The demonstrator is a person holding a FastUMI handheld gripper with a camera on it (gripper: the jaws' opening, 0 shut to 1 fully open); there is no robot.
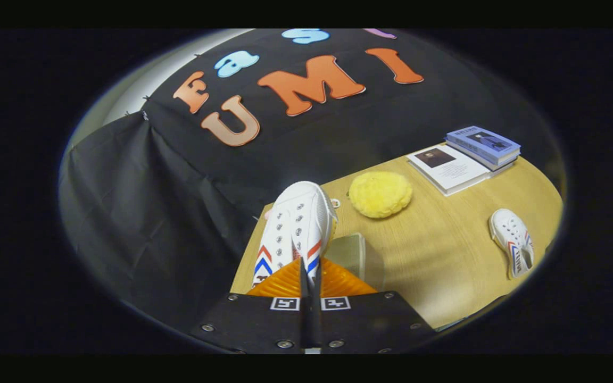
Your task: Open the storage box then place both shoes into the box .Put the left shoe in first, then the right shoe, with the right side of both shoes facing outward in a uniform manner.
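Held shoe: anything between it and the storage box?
Nothing visible. The white shoe, clamped in the tool, hangs right beside the clear box, whose inside is hidden. The yellow pad and other shoe lie farther off on the table.

white shoe [298,223] — red-blue chevrons, yellow sponge [380,194], tan table [445,255]
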